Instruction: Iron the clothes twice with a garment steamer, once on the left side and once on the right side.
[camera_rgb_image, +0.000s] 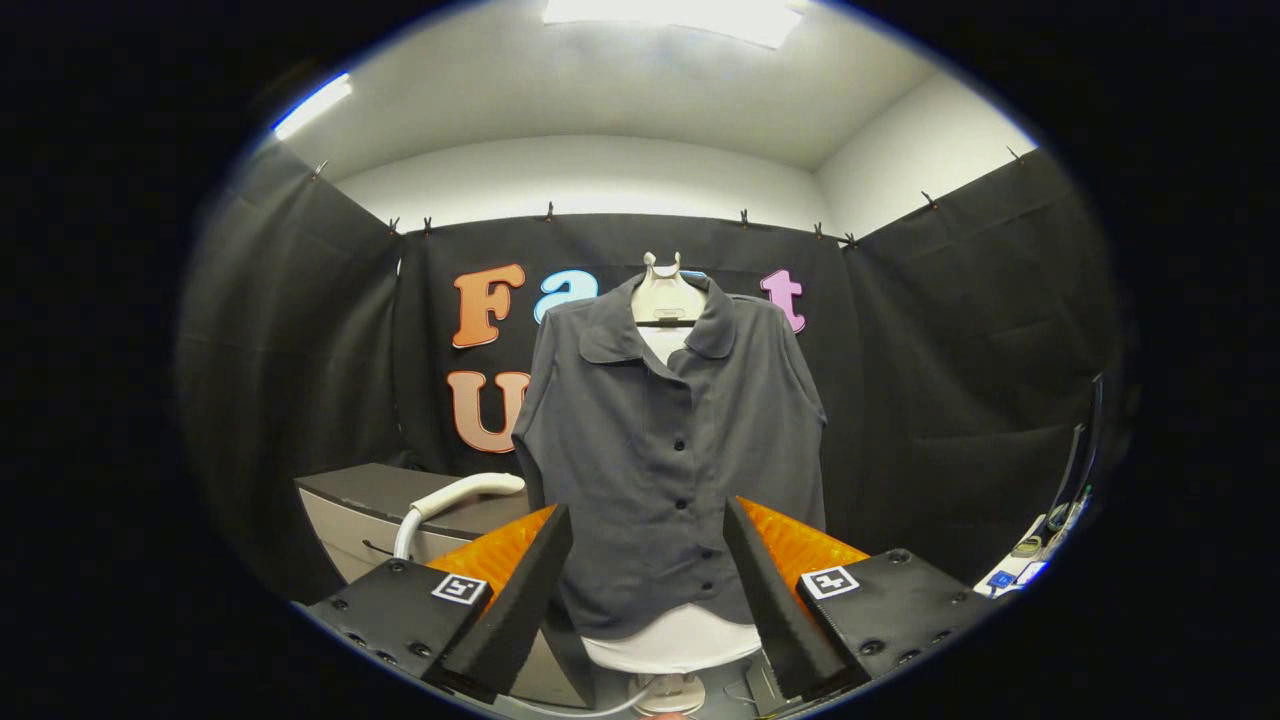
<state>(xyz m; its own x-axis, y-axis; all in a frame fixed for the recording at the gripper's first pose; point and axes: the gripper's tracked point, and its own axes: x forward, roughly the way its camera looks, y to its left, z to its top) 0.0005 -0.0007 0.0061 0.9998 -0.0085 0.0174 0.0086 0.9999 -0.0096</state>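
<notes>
Our gripper (645, 590) is released: its two fingers stand spread wide apart with nothing between them, and we frame the lower front of the garment in the gap. Nearest to us, just beyond the fingers and to their left, the garment steamer (455, 497) lies on a low grey cabinet (350, 495); its pale curved handle runs roughly crosswise, sweeping from the right down to the left, where a hose appears to drop over the cabinet front. The steamer is smooth, rigid plastic with a rounded tube form, and we judge it the first thing to grasp, since we hold nothing and no pass over the cloth can begin without it. The coming move therefore turns on this relation: the steamer sits off to the left of our fingers, lower than the garment, so we would need to swing left and align the open fingers across that handle. Straight ahead and farther off, the shirt (665, 450) hangs upright on a white dress form (680, 640), its long axis vertical. It is dark grey, matte, soft woven cloth with a rounded collar and a buttoned placket down the centre; both its left and right panels face us.
</notes>
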